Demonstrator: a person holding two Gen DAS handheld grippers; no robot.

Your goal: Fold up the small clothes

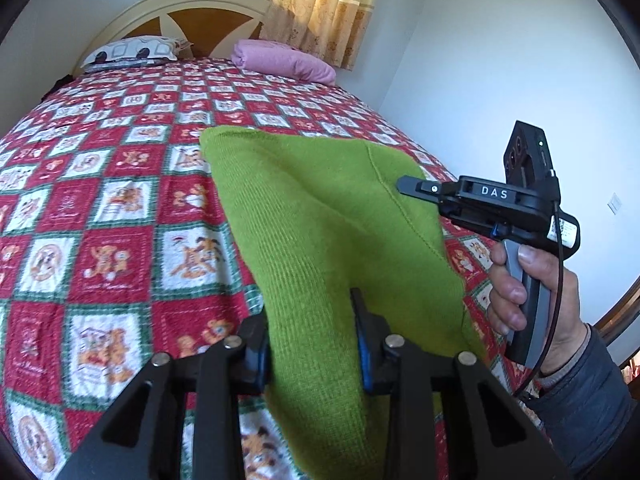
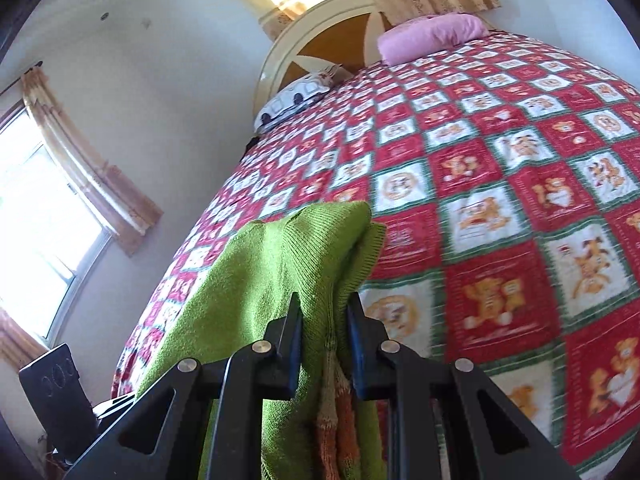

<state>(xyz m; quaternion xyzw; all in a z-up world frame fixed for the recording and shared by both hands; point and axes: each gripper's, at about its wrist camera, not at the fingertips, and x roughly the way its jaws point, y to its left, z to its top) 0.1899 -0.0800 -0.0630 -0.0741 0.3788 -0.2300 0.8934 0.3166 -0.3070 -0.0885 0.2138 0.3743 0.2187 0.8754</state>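
In the left wrist view the quilt (image 1: 100, 208) spreads wide and bare to the left of the green knit (image 1: 320, 216), running far back to a patterned pillow (image 1: 132, 52) and the headboard (image 1: 192, 12). The left tongs (image 1: 312, 344) are clamped on a near fold of the knit, which rises between the blue pads and stretches up and to the right. A pink bundle (image 1: 284, 60) lies at the far right of the bed, below the curtain (image 1: 304, 0). Further right, the right tongs (image 1: 408, 186) reach the knit's far right edge, held by the right hand (image 1: 532, 300); from here I cannot tell how the jaws stand. Beyond them the quilt's right edge drops off toward a white wall (image 1: 500, 60).

In the right wrist view a window (image 2: 36, 216) and curtain fill the left, with a dark device (image 2: 56, 392) low in the corner. The knit (image 2: 256, 280) hangs bunched over the bed's left edge, and the right tongs (image 2: 324, 340) are clamped on its gathered layers, an orange striped part showing underneath. To the right the quilt (image 2: 520, 208) lies open, the pillow (image 2: 296, 100) and pink bundle (image 2: 432, 36) far off near the headboard (image 2: 328, 40).
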